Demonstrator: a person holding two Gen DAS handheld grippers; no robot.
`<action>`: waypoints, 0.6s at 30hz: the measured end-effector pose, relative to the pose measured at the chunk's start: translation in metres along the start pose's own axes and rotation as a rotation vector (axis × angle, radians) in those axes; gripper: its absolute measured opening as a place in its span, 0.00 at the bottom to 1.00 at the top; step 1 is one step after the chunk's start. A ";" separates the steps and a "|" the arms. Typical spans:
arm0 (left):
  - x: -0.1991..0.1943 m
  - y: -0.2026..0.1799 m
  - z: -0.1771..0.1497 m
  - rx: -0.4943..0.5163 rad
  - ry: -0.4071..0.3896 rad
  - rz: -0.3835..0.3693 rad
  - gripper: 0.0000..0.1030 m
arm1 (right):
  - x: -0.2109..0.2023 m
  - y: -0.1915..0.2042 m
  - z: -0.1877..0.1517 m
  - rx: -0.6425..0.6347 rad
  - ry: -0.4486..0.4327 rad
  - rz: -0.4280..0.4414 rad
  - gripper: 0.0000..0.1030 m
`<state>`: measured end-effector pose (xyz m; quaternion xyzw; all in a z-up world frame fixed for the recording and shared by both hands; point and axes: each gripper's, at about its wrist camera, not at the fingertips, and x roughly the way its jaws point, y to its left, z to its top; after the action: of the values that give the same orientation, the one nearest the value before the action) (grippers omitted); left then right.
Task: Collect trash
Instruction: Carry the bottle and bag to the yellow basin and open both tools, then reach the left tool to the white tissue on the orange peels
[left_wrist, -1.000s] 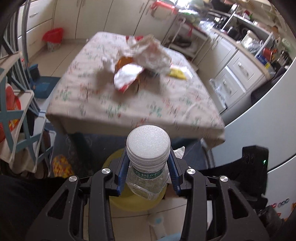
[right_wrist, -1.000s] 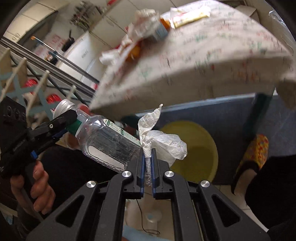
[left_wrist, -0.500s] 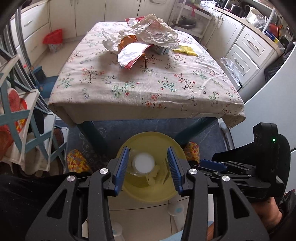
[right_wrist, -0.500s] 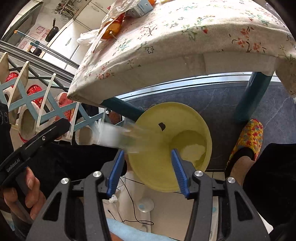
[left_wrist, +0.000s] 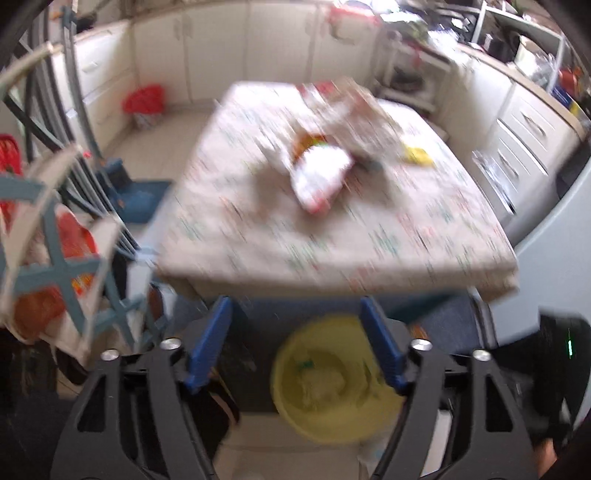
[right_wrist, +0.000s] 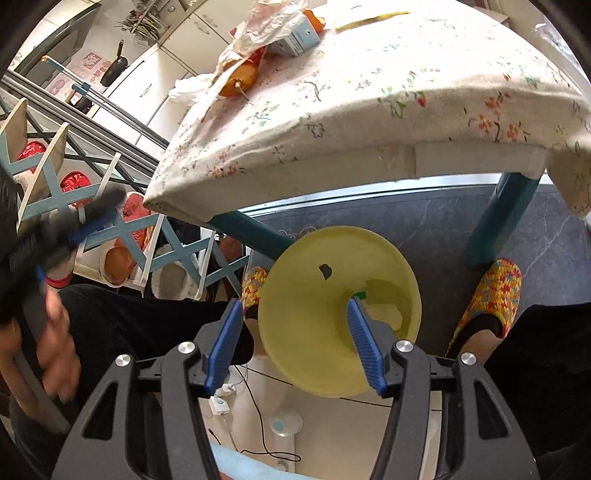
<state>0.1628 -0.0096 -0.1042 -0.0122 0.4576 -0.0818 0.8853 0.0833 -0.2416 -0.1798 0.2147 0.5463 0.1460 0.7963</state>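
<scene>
A kitchen with pale cabinets surrounds a low table under a flowered cloth, and on the floor at the table's near edge stands a yellow bin. Trash already lies in the bin's bottom: a crumpled white tissue and something with a green bit beside it, too small to make out. More trash lies on the far part of the table: a heap of wrappers, blurred in the left view, a small blue-and-white carton and an orange piece. The left gripper hangs over the bin's near left, its jaws opening wide with nothing between them. The right gripper is above the bin too, jaws opening and empty. Patterned slippers flank the bin.
</scene>
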 end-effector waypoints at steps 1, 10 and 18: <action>0.002 0.004 0.011 -0.002 -0.025 0.029 0.77 | 0.001 0.000 0.000 -0.001 -0.002 0.002 0.56; 0.080 0.026 0.117 -0.002 -0.033 0.078 0.80 | 0.009 -0.005 0.005 0.036 0.011 0.012 0.56; 0.171 0.020 0.155 0.057 0.066 0.028 0.80 | 0.025 -0.012 0.014 0.088 0.048 0.016 0.57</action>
<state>0.3884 -0.0244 -0.1545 0.0221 0.4843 -0.0826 0.8707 0.1050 -0.2428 -0.2017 0.2505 0.5692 0.1334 0.7717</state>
